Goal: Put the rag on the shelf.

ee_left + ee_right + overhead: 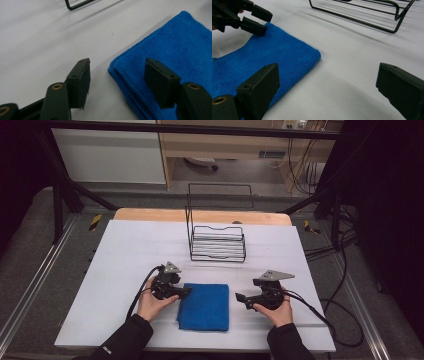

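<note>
A: Left gripper [186,291]?
B: Jaws part spread at the blue cloth's [205,306] upper left corner, one over the cloth, one off its edge; nothing pinched.
A: Right gripper [239,297]?
B: Spread wide, just right of the cloth.
A: Cloth location?
B: Folded flat, near edge of white worktop [125,250]; wire rack [217,242] behind.

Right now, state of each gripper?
Left gripper: open, jaws astride the blue cloth's corner, not gripping.
Right gripper: open wide, empty, beside the cloth.
</note>
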Motion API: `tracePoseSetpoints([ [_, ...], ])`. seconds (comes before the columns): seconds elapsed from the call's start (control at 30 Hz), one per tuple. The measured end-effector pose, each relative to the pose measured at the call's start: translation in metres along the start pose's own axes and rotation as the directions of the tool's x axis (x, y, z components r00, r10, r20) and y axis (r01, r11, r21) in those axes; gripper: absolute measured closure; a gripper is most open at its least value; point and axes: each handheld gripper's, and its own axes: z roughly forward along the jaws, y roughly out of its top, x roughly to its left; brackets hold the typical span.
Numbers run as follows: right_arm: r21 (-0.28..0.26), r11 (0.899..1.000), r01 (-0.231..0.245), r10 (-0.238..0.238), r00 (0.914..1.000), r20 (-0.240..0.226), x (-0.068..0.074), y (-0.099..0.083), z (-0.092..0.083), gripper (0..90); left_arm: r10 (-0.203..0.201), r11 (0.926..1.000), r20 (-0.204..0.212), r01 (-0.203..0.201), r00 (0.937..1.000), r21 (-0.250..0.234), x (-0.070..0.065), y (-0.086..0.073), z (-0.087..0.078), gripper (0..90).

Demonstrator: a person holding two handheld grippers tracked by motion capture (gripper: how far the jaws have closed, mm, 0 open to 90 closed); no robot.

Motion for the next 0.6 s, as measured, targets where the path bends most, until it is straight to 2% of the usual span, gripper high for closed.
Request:
tracePoseSetpoints([
  [0.2, 0.014, 1.000, 0.004, -0.004, 1.0000, 0.000, 0.0008, -0.0015, 0.0027, 6.9, -0.019, 0.9998, 0.009, 0.019, 0.9998, 0.003, 0.0023, -0.0010, 0.0052, 48.9],
  [0.27, 0.012, 1.000, 0.005, -0.005, 1.0000, -0.002, 0.0008, -0.0015, 0.0026, 7.1, -0.036, 0.9993, 0.020, 0.036, 0.9991, 0.003, 0.0021, -0.0008, 0.0069, 50.8],
  [0.3, 0.008, 1.000, 0.002, -0.002, 1.0000, -0.003, 0.0009, -0.0010, 0.0019, 7.3, -0.045, 0.9990, 0.029, 0.045, 0.9985, 0.001, 0.0022, -0.0005, 0.0069, 55.2],
  [0.4, -0.002, 1.000, -0.001, 0.001, 1.0000, -0.004, 0.0009, -0.0003, 0.0012, 7.7, -0.057, 0.9983, 0.037, 0.057, 0.9977, 0.007, 0.0017, -0.0005, 0.0075, 60.1],
  [0.6, 0.003, 1.000, -0.002, 0.002, 1.0000, -0.003, 0.0008, -0.0002, 0.0025, 7.8, -0.069, 0.9975, 0.038, 0.068, 0.9969, 0.017, 0.0021, -0.0006, 0.0092, 64.0],
])
